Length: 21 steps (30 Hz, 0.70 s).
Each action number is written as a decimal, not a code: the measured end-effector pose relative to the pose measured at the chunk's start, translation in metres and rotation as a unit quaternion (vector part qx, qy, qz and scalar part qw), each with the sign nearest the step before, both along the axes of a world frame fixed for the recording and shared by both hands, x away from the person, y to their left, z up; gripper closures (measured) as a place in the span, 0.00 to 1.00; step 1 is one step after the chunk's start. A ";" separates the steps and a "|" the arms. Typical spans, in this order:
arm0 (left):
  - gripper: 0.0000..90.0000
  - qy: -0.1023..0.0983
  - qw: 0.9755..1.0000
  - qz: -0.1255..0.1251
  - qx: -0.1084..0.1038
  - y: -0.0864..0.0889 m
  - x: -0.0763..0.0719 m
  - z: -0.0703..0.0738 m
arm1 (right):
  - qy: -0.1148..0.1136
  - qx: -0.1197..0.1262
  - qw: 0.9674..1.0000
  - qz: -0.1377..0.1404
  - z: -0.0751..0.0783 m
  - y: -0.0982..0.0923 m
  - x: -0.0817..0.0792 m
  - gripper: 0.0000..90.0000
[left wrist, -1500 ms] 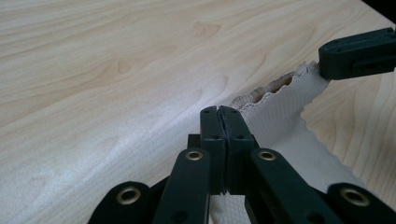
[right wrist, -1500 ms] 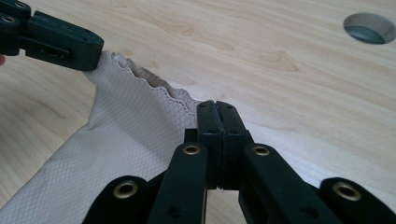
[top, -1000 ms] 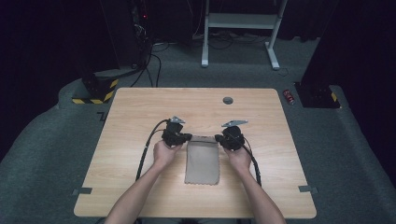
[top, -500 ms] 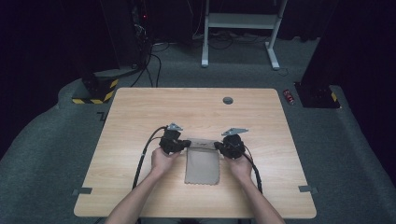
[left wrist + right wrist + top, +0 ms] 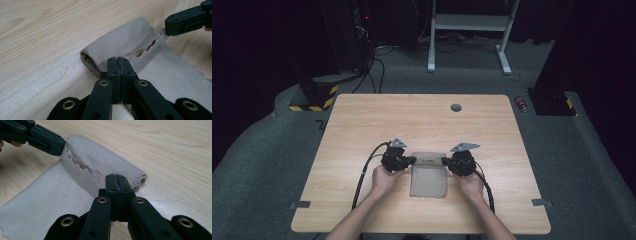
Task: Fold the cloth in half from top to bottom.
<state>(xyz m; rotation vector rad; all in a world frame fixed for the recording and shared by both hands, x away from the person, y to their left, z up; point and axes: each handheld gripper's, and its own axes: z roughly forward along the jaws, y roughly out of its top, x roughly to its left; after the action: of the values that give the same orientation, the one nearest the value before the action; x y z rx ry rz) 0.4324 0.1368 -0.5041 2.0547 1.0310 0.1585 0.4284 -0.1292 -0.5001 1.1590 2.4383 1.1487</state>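
Note:
A beige cloth (image 5: 428,181) with a zigzag-cut edge lies on the wooden table (image 5: 362,125) in front of the person. Its far edge is lifted and rolled over towards the near side. My left gripper (image 5: 412,160) is shut on the left end of that edge, and my right gripper (image 5: 444,161) is shut on the right end. In the left gripper view my jaws (image 5: 117,60) pinch the cloth (image 5: 120,37), with the right gripper (image 5: 186,20) farther off. The right gripper view has my jaws (image 5: 116,178) pinching the cloth (image 5: 50,202), and the left gripper (image 5: 45,140) beyond.
A round dark grommet (image 5: 456,107) sits in the table's far side. Black cables (image 5: 364,172) trail from both grippers towards the near edge. Beyond the table, on the floor, stand a white frame (image 5: 467,22) and a small red object (image 5: 522,103).
Both hands have drawn back towards the near edge with the cloth's far edge in the jaws. The fold has rolled further over the cloth.

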 end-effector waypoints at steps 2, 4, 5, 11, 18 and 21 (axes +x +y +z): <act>0.99 -0.002 1.000 -0.003 -0.003 0.000 -0.004 0.000 | -0.002 0.002 1.000 0.002 0.000 -0.002 -0.003 1.00; 0.99 -0.008 1.000 -0.009 0.005 0.000 -0.007 0.000 | -0.001 0.004 1.000 0.003 0.000 -0.003 -0.005 0.99; 0.99 -0.011 1.000 -0.011 0.010 -0.001 -0.009 0.000 | 0.002 0.004 1.000 0.002 0.001 -0.003 -0.006 1.00; 0.99 -0.026 0.999 -0.022 0.021 -0.005 -0.019 0.004 | -0.010 -0.005 1.000 0.010 0.000 -0.004 -0.013 1.00; 0.99 -0.035 0.998 -0.034 0.029 -0.007 -0.028 0.006 | -0.005 0.007 1.000 0.014 0.000 -0.009 -0.024 1.00; 0.99 -0.033 0.998 -0.038 0.030 -0.007 -0.031 0.004 | -0.004 0.008 1.000 0.018 0.001 -0.010 -0.028 0.99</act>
<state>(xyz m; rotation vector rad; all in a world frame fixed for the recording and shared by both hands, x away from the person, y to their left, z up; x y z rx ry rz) 0.4016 0.1301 -0.5000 2.1245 0.9161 0.2194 0.3999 -0.1389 -0.4987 1.1167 2.4581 1.1821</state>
